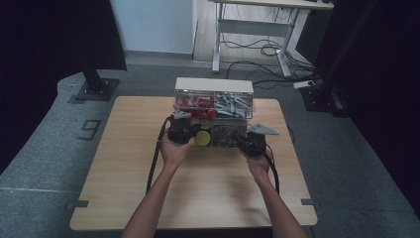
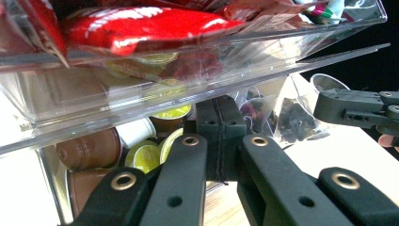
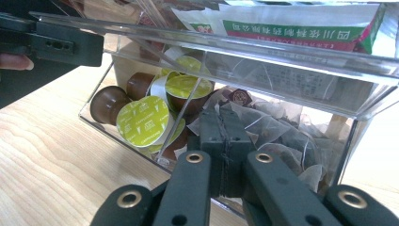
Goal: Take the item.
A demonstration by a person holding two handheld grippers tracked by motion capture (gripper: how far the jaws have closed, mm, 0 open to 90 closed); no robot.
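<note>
At the front of the clear two-tier plastic organizer box point(image 1: 214, 111), we are holding both pairs of jaws pressed together with nothing between them. The left gripper point(image 2: 220, 141) is pointing its shut jaws at the lower left compartment, just in front of the brown coffee capsules with lime-green foil lids point(image 2: 146, 155). The right gripper point(image 3: 221, 146) is aiming its shut jaws at the lower right compartment, close against the see-through pyramid tea bags point(image 3: 277, 136); whether the tips are touching the plastic we cannot tell. Above both, the upper tier is carrying red foil sachets point(image 2: 141, 26) on one side and white packets with a green band point(image 3: 301, 28) on the other. The box is standing near the far edge of the light wooden desk point(image 1: 124, 178), squarely between our hands. We judge we are lining up at the lower drawer front; next, the jaws need opening before anything can be gripped or pulled.
</note>
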